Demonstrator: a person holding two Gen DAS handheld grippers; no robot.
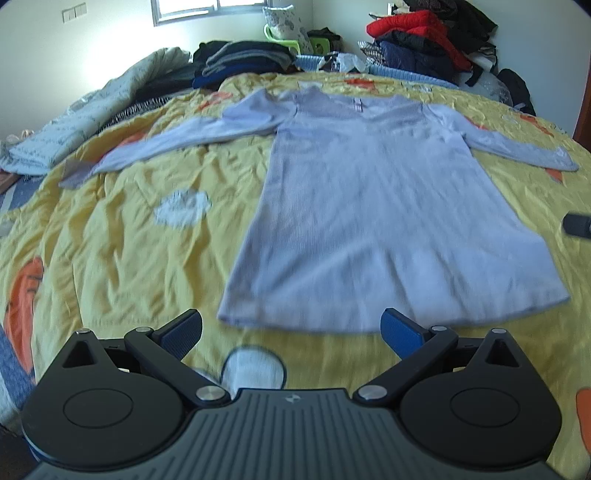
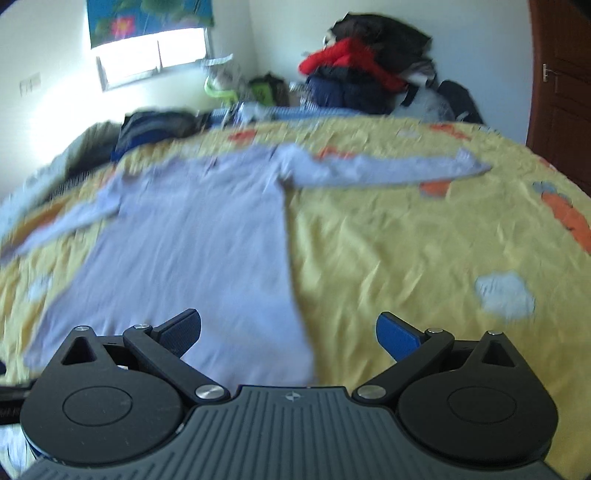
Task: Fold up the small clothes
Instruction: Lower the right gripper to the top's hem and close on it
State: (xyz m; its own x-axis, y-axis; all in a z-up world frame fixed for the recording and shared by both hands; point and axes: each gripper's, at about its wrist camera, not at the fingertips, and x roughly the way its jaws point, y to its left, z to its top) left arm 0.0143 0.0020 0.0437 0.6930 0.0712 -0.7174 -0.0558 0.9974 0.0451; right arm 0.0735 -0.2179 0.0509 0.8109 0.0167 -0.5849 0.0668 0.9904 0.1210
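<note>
A pale lilac long-sleeved top [image 1: 388, 206] lies spread flat on the bed, hem toward the cameras and neckline at the far end. Both sleeves stretch out sideways: one sleeve [image 1: 177, 144] runs off to the left, the other sleeve [image 2: 384, 170] reaches right across the cover. Nothing on it is folded, so the folding looks not yet begun; sleeves and body all remain to be turned in.

The left tool [image 1: 291, 330] hangs just short of the hem, near the garment's lower left corner, with its jaws spread wide and nothing between them. The right tool [image 2: 288, 332] sits over the lower right edge of the top, its jaws equally wide apart and empty; that view is blurred, so whether either pad touches the cloth cannot be told.

Under the top is a yellow bedspread [image 1: 122, 229] printed with orange and pale cloud shapes, wrinkled throughout. Beyond it lie a stack of dark clothes [image 1: 236, 62] and a red and black heap [image 1: 424, 33] by the wall.
</note>
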